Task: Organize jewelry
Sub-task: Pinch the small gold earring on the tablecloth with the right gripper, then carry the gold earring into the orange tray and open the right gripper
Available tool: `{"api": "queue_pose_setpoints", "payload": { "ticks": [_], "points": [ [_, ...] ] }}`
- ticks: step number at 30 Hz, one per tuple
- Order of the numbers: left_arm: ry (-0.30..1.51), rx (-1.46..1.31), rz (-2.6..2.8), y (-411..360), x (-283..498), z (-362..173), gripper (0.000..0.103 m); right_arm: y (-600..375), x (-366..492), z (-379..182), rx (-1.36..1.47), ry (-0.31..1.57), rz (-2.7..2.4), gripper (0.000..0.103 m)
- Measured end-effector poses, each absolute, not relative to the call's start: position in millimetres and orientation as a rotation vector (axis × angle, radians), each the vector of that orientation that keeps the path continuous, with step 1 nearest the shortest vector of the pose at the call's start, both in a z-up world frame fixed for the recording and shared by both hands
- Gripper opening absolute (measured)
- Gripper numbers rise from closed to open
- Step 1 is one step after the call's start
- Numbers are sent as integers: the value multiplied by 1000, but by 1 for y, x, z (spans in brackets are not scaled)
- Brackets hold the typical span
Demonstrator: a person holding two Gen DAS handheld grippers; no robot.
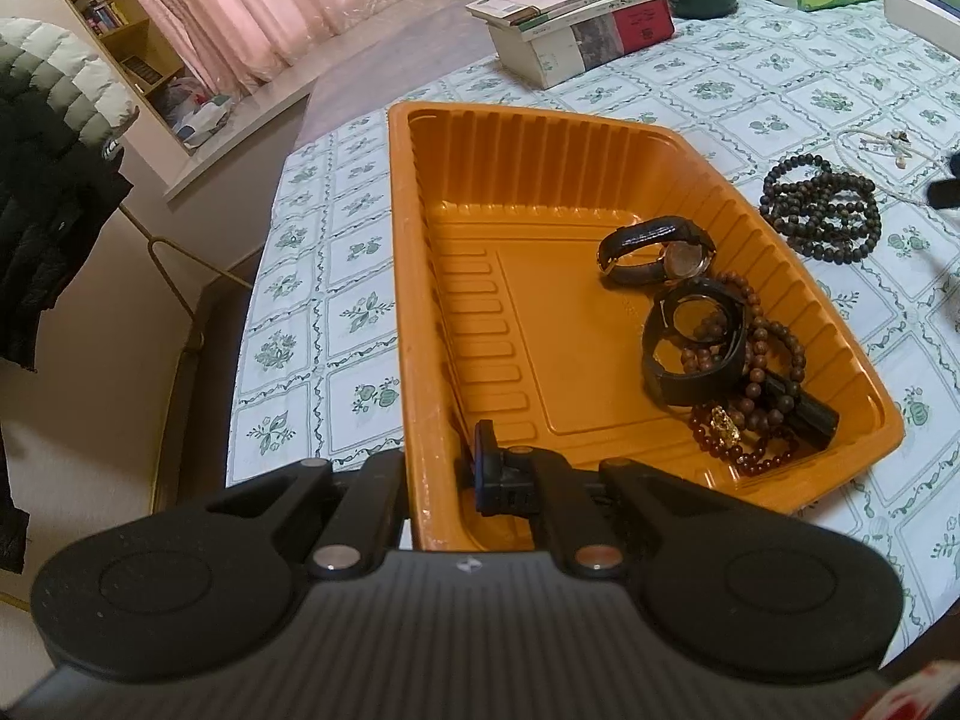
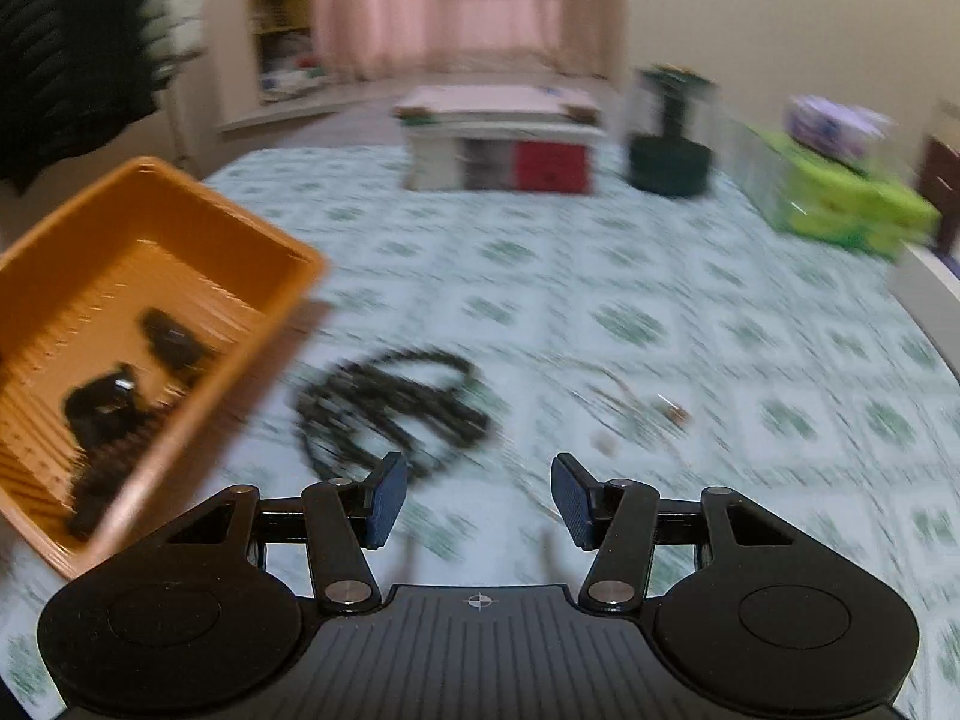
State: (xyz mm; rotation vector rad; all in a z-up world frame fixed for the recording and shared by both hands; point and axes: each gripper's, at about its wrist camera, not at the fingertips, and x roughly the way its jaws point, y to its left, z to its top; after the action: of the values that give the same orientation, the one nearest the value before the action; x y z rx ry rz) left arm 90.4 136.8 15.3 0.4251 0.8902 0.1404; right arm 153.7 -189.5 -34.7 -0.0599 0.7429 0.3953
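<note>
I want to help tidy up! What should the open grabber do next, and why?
Probably ease the right gripper forward and down over the dark bead strand. Its jaws are open and empty, and those beads lie on the table beside the orange tray, not in it.

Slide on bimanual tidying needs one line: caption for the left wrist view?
Left gripper shut on orange tray rim; watches and bead bracelets inside.

The orange ribbed plastic tray [image 1: 420, 276] sits on the floral-patterned tablecloth [image 1: 336, 276] at the table's left. In its near right corner lie two black wristwatches [image 1: 660, 252] and brown bead bracelets [image 1: 744, 420]. Right of the tray lies a coiled dark bead necklace [image 1: 822, 210]. Far behind stands a stack of books [image 1: 576, 18].
</note>
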Motion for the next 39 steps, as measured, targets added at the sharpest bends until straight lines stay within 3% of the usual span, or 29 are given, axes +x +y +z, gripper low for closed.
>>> {"api": "queue_pose_setpoints", "payload": {
  "ticks": [14, 19, 32, 35, 39],
  "points": [
    [895, 438, 170, 129, 90, 17, 4, -257, 172, -46, 23, 761, 296, 52],
    [896, 439, 170, 128, 90, 18, 4, -238, 188, -53, -39, 761, 363, 31],
    [905, 437, 172, 130, 91, 18, 4, -213, 224, -75, -124, 748, 376, 23],
    [904, 436, 172, 130, 91, 19, 4, -209, 223, -76, -159, 735, 378, 7],
    [903, 435, 171, 131, 91, 19, 4, -205, 216, -73, -200, 709, 365, 7]
  ]
}}
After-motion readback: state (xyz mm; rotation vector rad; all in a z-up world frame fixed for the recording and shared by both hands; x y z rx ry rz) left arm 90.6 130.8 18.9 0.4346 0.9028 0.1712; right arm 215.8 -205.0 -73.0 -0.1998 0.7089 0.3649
